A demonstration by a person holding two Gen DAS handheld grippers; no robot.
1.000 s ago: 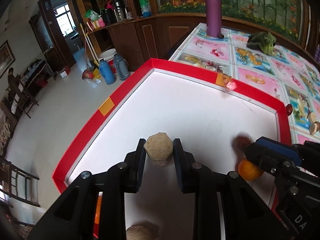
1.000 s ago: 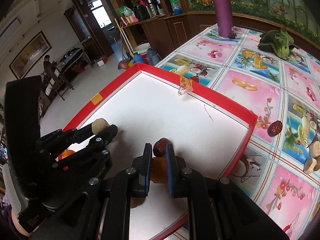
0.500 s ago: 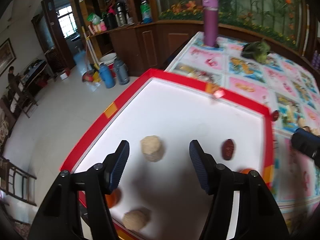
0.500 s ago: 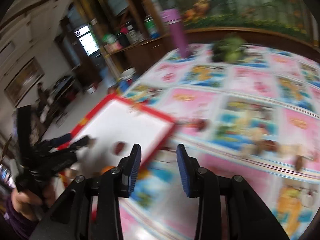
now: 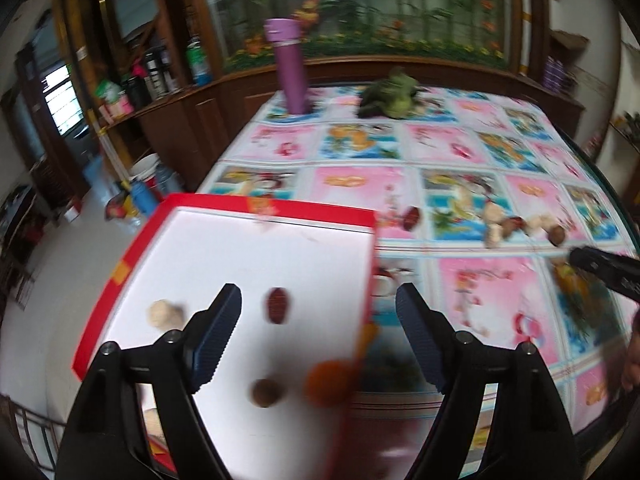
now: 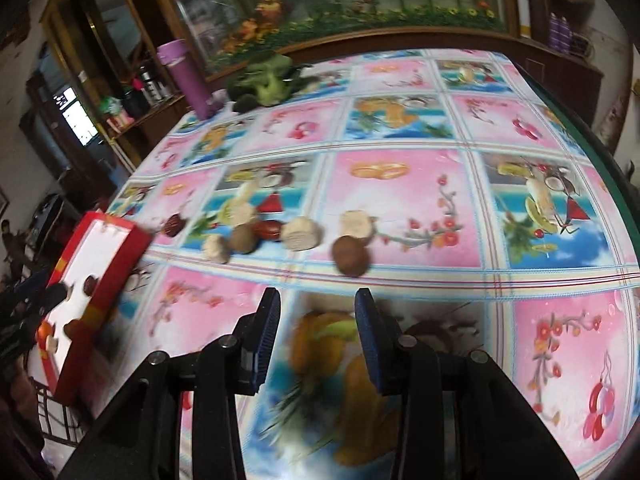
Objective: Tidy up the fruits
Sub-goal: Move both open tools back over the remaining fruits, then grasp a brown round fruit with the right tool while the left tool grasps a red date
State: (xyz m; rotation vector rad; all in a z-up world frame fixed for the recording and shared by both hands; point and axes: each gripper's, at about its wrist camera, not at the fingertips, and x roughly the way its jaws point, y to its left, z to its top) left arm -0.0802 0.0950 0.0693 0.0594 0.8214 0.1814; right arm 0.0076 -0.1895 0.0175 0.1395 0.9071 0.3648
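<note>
Four fruits sit in the red-rimmed tray [image 5: 168, 204] at lower left of the left wrist view: a pale lump [image 5: 164, 313], a dark red date [image 5: 278, 305], a brown ball [image 5: 266, 392] and an orange one [image 5: 328, 382], with the left claw [image 5: 318, 340] spread wide and empty over them. Over in the right wrist view, the right claw [image 6: 316, 340] is parted with nothing in it, low centre above the patterned surface [image 6: 400, 216], while a row of loose fruits [image 6: 296, 234] lies just beyond it mid-frame, near the tray at far left.
</note>
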